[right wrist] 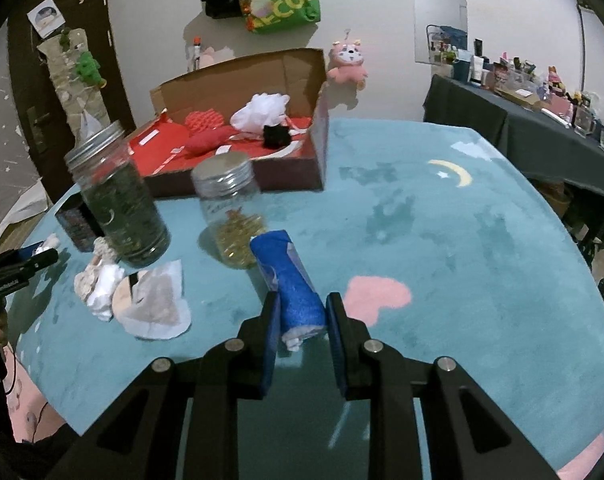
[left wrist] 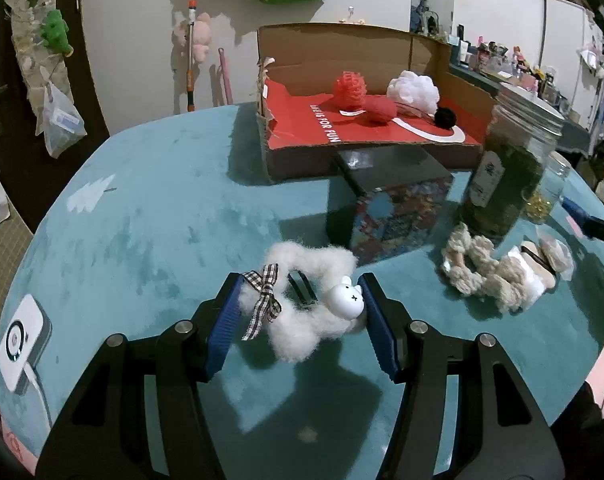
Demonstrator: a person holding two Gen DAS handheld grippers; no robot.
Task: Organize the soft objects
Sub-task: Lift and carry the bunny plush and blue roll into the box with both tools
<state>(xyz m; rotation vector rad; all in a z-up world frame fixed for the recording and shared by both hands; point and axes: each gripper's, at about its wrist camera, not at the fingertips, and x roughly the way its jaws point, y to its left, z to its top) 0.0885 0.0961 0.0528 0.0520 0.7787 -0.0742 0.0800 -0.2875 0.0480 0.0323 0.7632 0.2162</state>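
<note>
IN CLAWS: left claw [left wrist: 300, 308] clamped on fluffy white scrunchie [left wrist: 305, 280], right claw [right wrist: 302, 320] pinching rolled blue towel [right wrist: 290, 280], both lifted above desk [right wrist: 461, 240] | LEFT ON DESK: knitted beige scrunchie [left wrist: 477, 268], powder puffs [right wrist: 150, 300] | DONE: red, white, black soft items inside cardboard box [left wrist: 333, 52] | roughly half sorted

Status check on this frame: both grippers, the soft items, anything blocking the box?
Left gripper shut on white fluffy scrunchie. Right gripper shut on blue rolled cloth. Patterned box and two jars stand before the cardboard box.
</note>
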